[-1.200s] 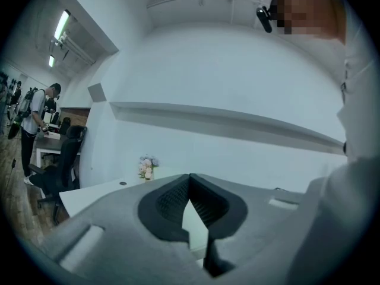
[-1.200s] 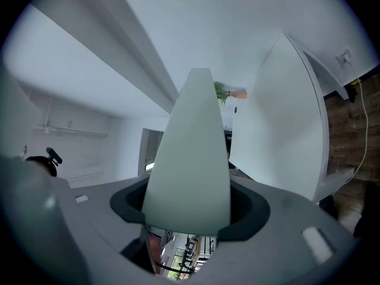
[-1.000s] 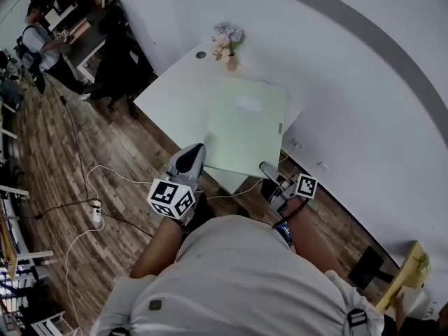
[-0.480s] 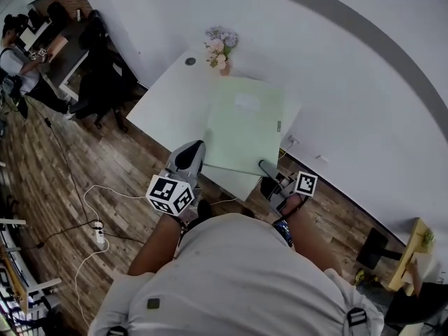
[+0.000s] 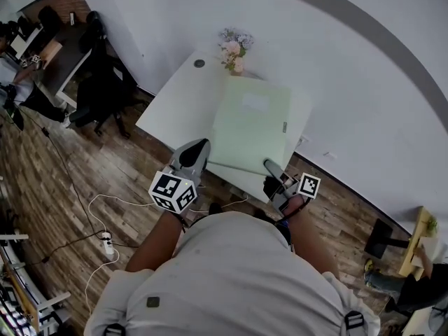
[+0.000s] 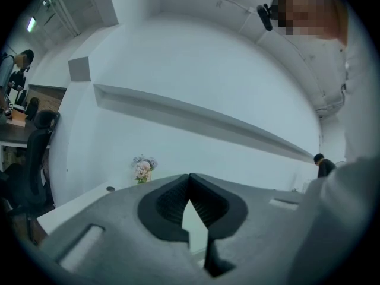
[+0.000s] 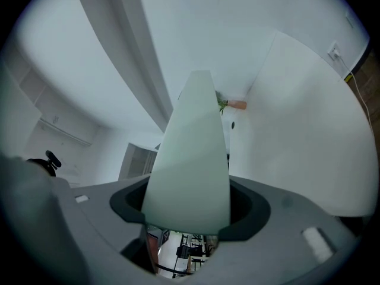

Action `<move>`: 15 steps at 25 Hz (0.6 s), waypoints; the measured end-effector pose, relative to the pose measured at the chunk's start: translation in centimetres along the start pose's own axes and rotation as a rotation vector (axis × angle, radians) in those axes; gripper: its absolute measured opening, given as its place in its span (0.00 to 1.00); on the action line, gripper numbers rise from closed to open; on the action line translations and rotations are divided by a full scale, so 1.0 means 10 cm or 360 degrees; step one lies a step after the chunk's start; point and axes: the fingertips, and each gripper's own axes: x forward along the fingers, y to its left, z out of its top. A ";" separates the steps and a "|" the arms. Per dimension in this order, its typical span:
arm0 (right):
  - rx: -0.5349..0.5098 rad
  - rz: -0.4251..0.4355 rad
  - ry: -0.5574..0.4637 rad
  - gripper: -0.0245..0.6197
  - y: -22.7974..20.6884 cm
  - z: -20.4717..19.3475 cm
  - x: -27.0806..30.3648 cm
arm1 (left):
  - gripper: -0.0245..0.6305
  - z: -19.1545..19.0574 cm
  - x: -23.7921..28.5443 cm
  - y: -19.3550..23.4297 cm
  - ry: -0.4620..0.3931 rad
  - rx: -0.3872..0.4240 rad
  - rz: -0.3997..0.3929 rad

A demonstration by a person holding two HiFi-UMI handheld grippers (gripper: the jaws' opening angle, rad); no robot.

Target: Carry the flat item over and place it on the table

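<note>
The pale green board (image 5: 252, 128) lay across the white table (image 5: 175, 100), its far edge near the flower vase (image 5: 234, 51); only the head view showed both grippers at its near edge; the left gripper (image 5: 198, 150) pinched the left corner, its own view showing just a pale sliver between nearly closed jaws; the right gripper (image 5: 269, 165) clamped the right corner, the board's broad face filling its view.
</note>
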 end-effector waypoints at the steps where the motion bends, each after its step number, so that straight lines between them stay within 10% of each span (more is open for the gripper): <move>1: -0.0001 -0.0003 -0.0011 0.52 -0.01 -0.03 0.05 | 0.04 0.00 -0.03 0.05 0.0005 -0.0001 -0.0015; 15: -0.0009 -0.0072 -0.0072 0.52 -0.12 -0.27 0.38 | 0.04 -0.04 -0.19 0.46 0.0031 -0.0051 -0.0091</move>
